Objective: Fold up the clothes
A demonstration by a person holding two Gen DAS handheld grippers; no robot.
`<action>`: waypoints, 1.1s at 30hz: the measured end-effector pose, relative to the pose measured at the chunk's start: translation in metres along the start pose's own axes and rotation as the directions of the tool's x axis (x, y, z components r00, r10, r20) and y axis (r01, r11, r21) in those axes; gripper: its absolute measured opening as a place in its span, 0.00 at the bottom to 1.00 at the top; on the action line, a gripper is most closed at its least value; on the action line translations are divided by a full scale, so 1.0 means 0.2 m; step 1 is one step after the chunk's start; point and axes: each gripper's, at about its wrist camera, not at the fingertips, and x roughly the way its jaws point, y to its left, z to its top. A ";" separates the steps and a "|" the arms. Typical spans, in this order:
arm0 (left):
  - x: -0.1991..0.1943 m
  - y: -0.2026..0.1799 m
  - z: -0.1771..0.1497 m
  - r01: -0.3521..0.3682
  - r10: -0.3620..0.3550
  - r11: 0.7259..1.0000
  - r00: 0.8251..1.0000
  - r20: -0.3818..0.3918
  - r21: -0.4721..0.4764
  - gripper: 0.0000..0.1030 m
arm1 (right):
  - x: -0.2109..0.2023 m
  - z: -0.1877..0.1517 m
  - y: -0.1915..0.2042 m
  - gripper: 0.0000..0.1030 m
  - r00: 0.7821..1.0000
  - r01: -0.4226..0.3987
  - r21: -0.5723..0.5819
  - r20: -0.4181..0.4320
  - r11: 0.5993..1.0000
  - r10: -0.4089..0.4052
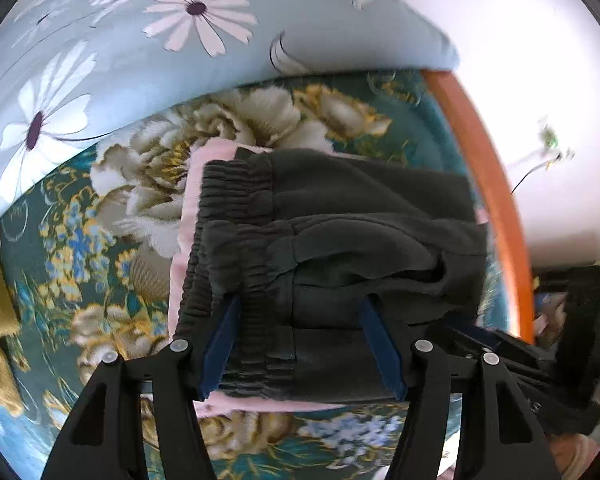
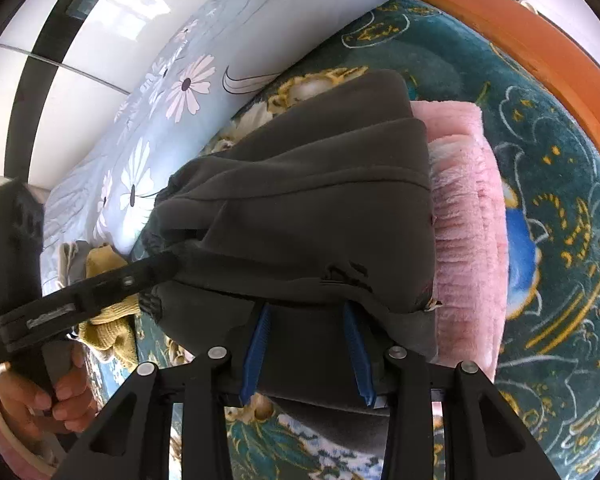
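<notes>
Dark grey folded trousers with a ribbed elastic waistband lie on top of a folded pink fleece garment on the bed. My left gripper is open, its blue fingers tucked under the trousers' near fold by the waistband. My right gripper is open at the other end, its blue fingers also under a fold of the trousers. The left gripper also shows in the right wrist view, reaching into the cloth.
The bed carries a teal floral blanket and a pale blue daisy-print quilt behind. A mustard yellow garment lies at the left. An orange wooden bed frame runs along the right edge.
</notes>
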 end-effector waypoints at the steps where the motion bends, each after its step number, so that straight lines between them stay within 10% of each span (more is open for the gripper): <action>1: -0.04 0.01 -0.02 0.005 -0.004 1.000 1.000 0.026 -0.015 0.62 | -0.05 -0.01 0.02 0.41 1.000 0.001 -0.007 0.021 1.000 -0.001; 25: -0.34 0.21 -0.61 -0.288 0.303 0.935 0.952 0.046 -0.206 0.74 | -0.08 -0.45 0.30 0.75 0.990 0.103 -0.103 0.110 0.989 -0.091; 33: -0.38 0.27 -0.66 -0.285 0.310 0.919 0.949 0.054 -0.271 0.85 | -0.05 -0.51 0.37 0.75 0.988 0.128 -0.173 0.107 0.977 -0.110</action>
